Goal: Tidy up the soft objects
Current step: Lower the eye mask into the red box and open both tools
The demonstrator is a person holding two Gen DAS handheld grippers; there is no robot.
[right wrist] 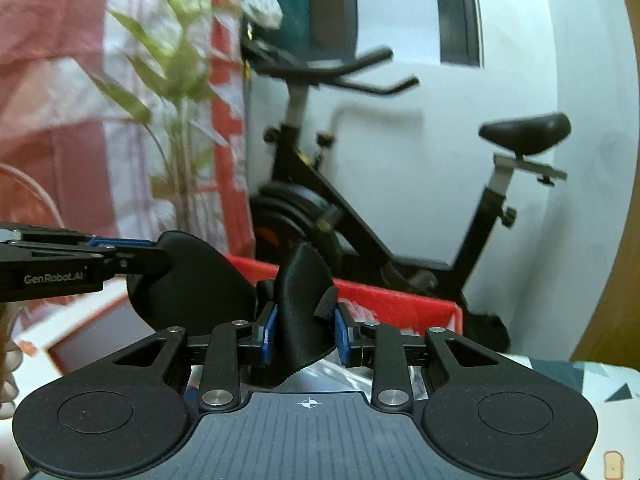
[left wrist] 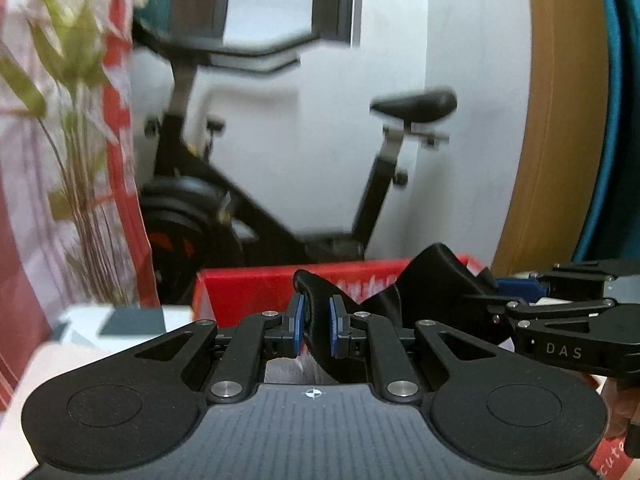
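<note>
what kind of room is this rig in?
Looks like a home, probably a living room or spare room. An exercise bike stands by a white wall, a patterned red and white curtain hangs beside a leafy plant, and a red box sits behind the grippers.

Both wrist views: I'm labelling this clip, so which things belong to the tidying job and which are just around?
In the job:
- black fabric piece, gripped by both
- left gripper
- right gripper
- red box behind, possibly

Just around:
- exercise bike
- plant
- red and white curtain
</note>
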